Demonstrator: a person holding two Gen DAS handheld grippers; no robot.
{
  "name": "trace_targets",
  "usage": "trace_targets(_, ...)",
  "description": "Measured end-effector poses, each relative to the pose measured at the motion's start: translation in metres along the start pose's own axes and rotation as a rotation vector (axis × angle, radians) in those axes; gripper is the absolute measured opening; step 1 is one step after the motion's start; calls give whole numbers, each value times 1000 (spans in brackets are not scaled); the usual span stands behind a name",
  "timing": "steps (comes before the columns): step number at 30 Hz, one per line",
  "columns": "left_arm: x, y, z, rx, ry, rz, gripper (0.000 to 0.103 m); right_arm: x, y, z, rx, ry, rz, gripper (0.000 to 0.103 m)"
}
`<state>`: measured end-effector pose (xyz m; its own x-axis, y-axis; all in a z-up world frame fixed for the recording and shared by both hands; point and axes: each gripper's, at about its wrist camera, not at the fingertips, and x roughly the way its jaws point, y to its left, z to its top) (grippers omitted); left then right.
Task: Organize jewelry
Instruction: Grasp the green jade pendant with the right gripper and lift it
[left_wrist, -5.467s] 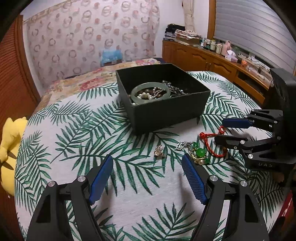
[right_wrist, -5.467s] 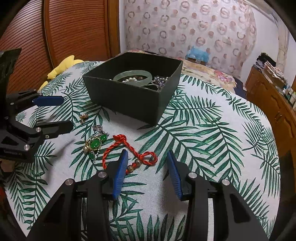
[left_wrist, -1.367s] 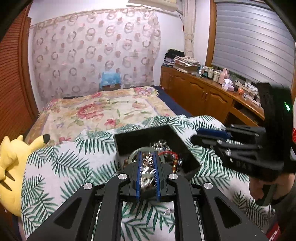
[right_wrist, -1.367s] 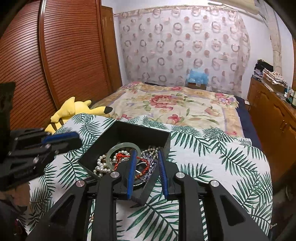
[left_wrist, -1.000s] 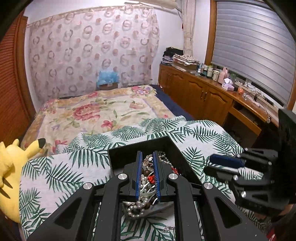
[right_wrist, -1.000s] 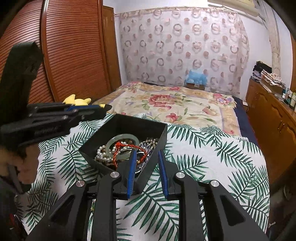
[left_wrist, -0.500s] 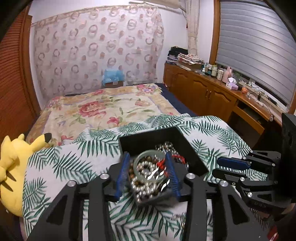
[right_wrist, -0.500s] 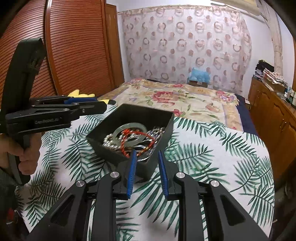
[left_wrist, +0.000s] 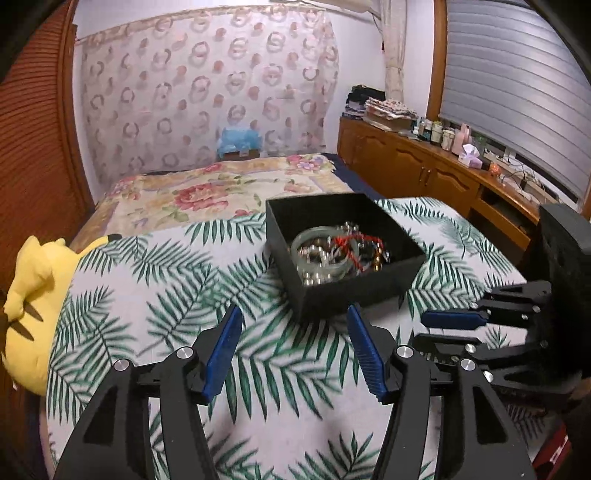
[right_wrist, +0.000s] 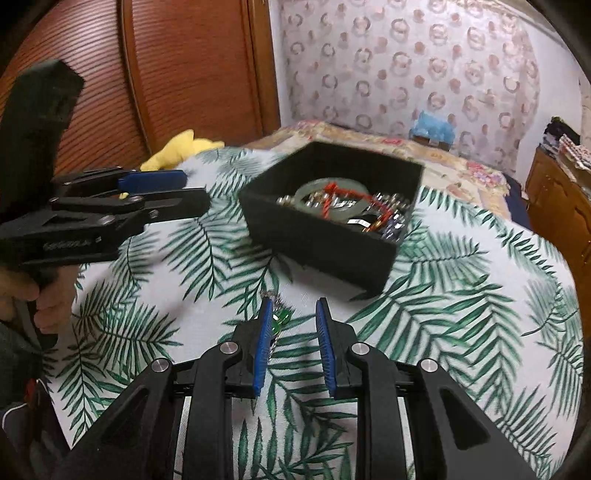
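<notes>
Box (left_wrist: 343, 254): frame centre, now set down on the tablecloth (left_wrist: 147, 295); bracelet and beads inside.
Pendant (right_wrist: 281, 316): lower centre, outside box, next pickup.
Left gripper (left_wrist: 293, 350): released, just opened.
Right gripper (right_wrist: 291, 343): parted, empty, straddling pendant.

Home bedroom: bed with floral quilt (left_wrist: 207, 195), yellow plush toy (left_wrist: 33, 295), brown louvred wardrobe doors (right_wrist: 192, 70), circle-patterned curtain (left_wrist: 207, 92), wooden sideboard cluttered with bottles (left_wrist: 436, 162), grey window shutter (left_wrist: 517, 81).
</notes>
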<state>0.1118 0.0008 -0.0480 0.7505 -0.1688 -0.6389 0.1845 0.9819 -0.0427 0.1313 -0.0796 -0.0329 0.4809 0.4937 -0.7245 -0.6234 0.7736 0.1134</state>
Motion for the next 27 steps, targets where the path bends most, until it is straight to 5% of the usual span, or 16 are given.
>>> trace_targets(17, 0, -2, -21, -5, 23, -19, 57, 22, 1, 3, 84, 118, 60, 25)
trace_targets(19, 1, -3, -22, -4, 25, -21, 57, 24, 1, 5, 86, 122, 68, 13)
trace_targets(27, 4, -8, -25, 10, 40, -24, 57, 9, 1, 8, 81, 64, 61, 7)
